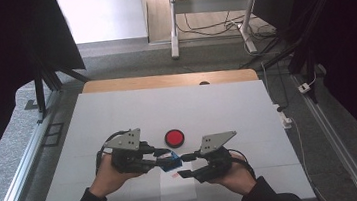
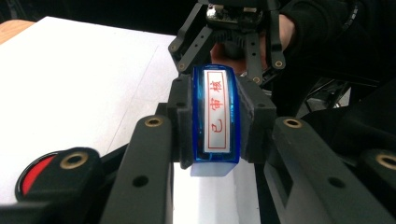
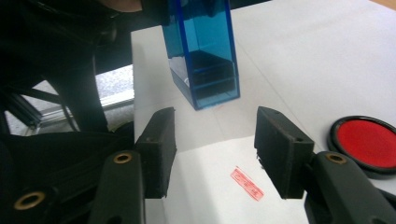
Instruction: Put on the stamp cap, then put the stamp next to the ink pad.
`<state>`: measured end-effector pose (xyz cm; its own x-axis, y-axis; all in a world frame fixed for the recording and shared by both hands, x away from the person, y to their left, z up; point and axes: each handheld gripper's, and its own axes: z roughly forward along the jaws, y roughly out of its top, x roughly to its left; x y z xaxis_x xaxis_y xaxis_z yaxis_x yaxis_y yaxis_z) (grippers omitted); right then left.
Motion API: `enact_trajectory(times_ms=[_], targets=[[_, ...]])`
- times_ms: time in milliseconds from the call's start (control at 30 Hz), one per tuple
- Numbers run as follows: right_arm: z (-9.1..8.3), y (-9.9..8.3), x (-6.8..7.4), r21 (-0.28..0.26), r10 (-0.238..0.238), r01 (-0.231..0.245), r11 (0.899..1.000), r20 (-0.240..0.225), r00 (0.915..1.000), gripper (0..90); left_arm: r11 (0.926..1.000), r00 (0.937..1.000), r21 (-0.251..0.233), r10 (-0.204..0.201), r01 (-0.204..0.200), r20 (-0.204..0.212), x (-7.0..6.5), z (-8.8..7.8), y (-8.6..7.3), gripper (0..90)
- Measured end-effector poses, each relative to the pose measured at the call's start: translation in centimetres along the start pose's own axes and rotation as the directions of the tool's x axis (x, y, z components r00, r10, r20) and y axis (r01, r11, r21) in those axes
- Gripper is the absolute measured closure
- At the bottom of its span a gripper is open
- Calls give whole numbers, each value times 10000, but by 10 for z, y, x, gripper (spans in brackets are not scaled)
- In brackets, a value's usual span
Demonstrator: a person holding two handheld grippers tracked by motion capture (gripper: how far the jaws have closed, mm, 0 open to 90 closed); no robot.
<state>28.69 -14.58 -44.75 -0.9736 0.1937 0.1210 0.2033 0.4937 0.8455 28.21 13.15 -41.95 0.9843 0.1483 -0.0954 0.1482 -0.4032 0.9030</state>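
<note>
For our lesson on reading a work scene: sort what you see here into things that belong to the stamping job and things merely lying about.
In the job:
blue stamp, clamped in the left gripper
red ink pad
sheet of paper with its red stamp mark
right gripper, open over the sheet

Lying about:
white power strip
cables beyond the table

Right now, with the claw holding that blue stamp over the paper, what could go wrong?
1. The left claw pinches the blue stamp by its smooth sides; it might slip or tilt.
2. There is already a red stamp mark on the paper sheet; stamping again nearby could overlap or smudge it.
3. The open right claw is close to the stamp, and the red ink pad lies close behind, so a bump seems possible.
</note>
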Motion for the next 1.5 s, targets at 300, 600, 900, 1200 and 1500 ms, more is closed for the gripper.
enact_trajectory(times_ms=[300,600,900,1200,1500], targets=[[-4,-4,0,171,85,-94,9998,532,9985,391,9992,9993,400,-63,78,-381,2,-1,-2,705],[-10,-8,-1,272,381,-417,9988,1194,9921,288,9978,9962,610,-212,264,-842,5,-4,-3,704],[-19,-10,1,115,620,-648,9978,1627,9847,218,9951,9904,869,-346,465,-1340,8,-8,-5,705],[-26,-17,2,356,923,-1028,9941,2247,9700,133,9913,9822,1059,-583,780,-1784,13,-13,-9,704],[-36,-26,2,574,1131,-1342,9893,2799,9534,31,9873,9720,1107,-873,1136,-2182,17,-21,-14,705]])
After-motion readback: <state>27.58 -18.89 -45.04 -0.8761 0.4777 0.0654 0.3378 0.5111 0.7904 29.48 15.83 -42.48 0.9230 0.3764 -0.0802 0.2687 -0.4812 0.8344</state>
